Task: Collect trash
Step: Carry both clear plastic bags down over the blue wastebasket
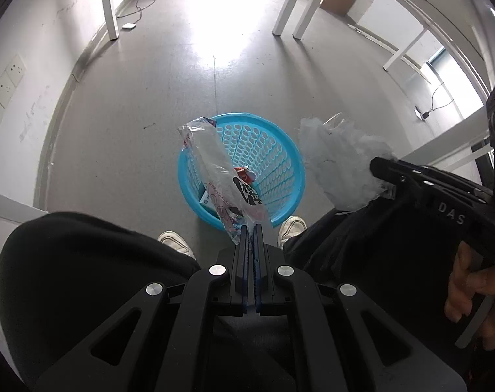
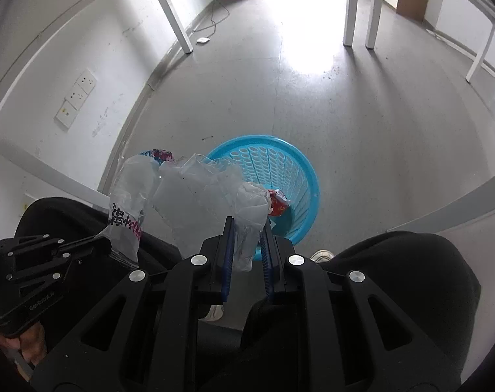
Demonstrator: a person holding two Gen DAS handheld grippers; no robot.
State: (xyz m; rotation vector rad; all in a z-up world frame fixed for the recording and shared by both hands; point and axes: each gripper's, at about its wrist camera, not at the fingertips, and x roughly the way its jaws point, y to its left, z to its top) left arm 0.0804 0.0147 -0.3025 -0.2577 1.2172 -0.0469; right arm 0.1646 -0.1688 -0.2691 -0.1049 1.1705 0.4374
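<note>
A blue perforated basket [image 1: 280, 150] [image 2: 299, 170] stands on the floor between the person's feet, with a red wrapper [image 1: 244, 173] [image 2: 278, 205] inside. My left gripper [image 1: 252, 228] is shut on a long clear printed wrapper [image 1: 215, 163] that hangs over the basket's near left rim; the same wrapper [image 2: 130, 196] shows in the right wrist view. My right gripper [image 2: 247, 225] is shut on a crumpled clear plastic bag [image 2: 201, 202], seen in the left wrist view as a pale bag [image 1: 342, 160] right of the basket.
White table legs [image 1: 110, 3] [image 2: 355, 6] stand on the grey floor behind the basket. A wall with sockets [image 1: 6, 88] runs along the left. The person's dark-trousered knees [image 1: 94, 261] and white shoes [image 1: 291, 228] flank the basket. A cable [image 2: 215, 16] lies by the wall.
</note>
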